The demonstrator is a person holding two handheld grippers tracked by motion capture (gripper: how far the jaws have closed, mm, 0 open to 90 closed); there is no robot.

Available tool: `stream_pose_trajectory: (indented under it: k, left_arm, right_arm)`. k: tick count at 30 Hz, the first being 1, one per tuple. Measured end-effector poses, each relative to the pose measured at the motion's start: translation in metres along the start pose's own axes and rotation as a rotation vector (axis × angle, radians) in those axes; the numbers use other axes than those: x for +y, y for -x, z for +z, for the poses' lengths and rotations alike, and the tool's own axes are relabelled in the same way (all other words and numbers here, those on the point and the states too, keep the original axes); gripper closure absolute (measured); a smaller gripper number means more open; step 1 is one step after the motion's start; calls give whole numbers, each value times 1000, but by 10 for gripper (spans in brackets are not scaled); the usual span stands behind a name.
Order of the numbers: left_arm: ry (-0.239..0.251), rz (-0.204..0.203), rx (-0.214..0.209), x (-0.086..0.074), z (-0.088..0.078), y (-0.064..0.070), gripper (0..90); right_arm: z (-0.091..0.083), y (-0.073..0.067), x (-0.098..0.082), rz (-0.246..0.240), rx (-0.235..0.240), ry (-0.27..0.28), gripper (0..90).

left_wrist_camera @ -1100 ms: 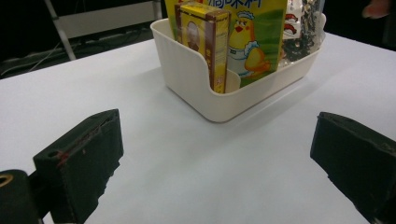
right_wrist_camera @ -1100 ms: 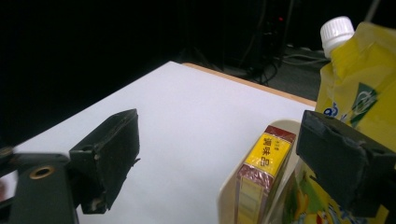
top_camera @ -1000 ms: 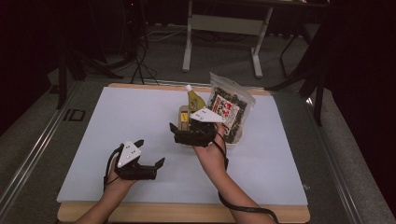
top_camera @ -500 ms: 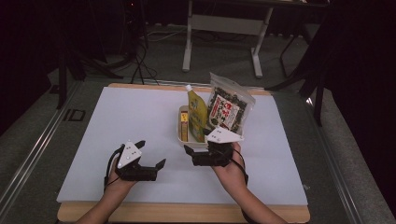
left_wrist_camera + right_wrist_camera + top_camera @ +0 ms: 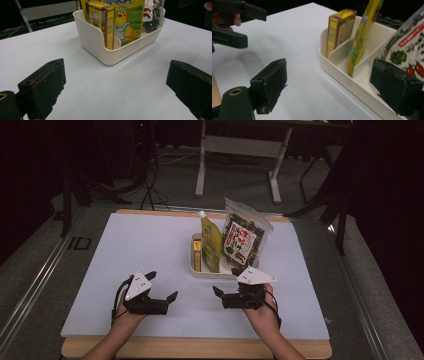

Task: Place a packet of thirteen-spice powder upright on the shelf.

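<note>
A white divided tray stands on the white mat, right of centre. It holds a yellow box, an upright yellow-green pouch and a seaweed snack bag. My left gripper rests open on the mat, front left of the tray, with nothing between its jaws. My right gripper rests open just in front of the tray, also holding nothing. The left gripper view looks between its open fingers at the tray and box. In the right gripper view the tray, box and pouch are close ahead.
The white mat covers a wooden table whose front edge lies just behind my hands. Bare mat stretches left of and behind the tray. Past the table are a dark floor, cables and a stand's white legs.
My right gripper has drawn back from over the tray to the mat in front of it, nearer the table's front edge. The left gripper has stayed put.
</note>
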State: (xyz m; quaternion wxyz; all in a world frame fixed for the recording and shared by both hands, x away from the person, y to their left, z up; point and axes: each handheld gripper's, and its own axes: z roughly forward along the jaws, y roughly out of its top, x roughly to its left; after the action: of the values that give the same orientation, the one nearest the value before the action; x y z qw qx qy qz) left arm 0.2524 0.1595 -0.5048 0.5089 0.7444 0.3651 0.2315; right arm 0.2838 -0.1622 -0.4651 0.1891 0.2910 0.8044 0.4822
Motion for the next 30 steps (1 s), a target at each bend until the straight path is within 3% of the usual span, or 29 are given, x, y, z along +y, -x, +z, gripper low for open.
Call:
stream_pose_trajectory:
  k: [15,20,30]
  left_arm:
    - [-7,7,-8,-2,0,-1,27]
    - [-12,13,-11,-3,1,0,27]
    - [-19,11,-23,-4,2,0,27]
  right_arm:
    - [-27,14,-26,8,-50,-21,141]
    - [-31,20,-35,35,-55,-43,142]
    - [-32,23,-42,24,-68,-85,142]
